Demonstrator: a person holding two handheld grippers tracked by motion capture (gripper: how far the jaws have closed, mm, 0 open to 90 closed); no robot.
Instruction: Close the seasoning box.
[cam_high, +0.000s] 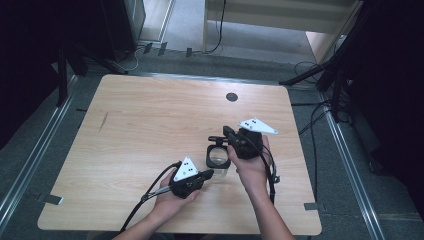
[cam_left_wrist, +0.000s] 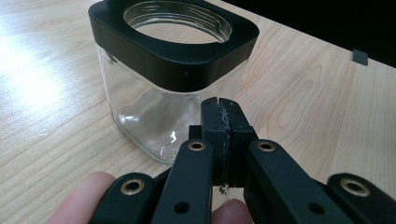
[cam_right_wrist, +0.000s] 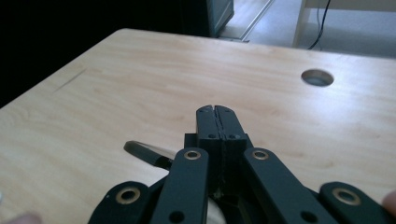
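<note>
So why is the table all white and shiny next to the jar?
In the left gripper view, light bounces off the wooden table left of the glass jar, washing the grain out. In the right gripper view, the far table edge looks soft and pale. In the high view, the room around stays dark.

The high view is soft and low in detail; the wooden table (cam_high: 150, 130) is evenly lit while the surroundings fall into near black. In the left gripper view, strong glare washes out the wood left of the fingertips (cam_left_wrist: 79, 198), which are blurred, and small highlights glint on the glass jar (cam_left_wrist: 149, 107). In the right gripper view, the far tabletop beyond the jaws softens slightly.
</note>
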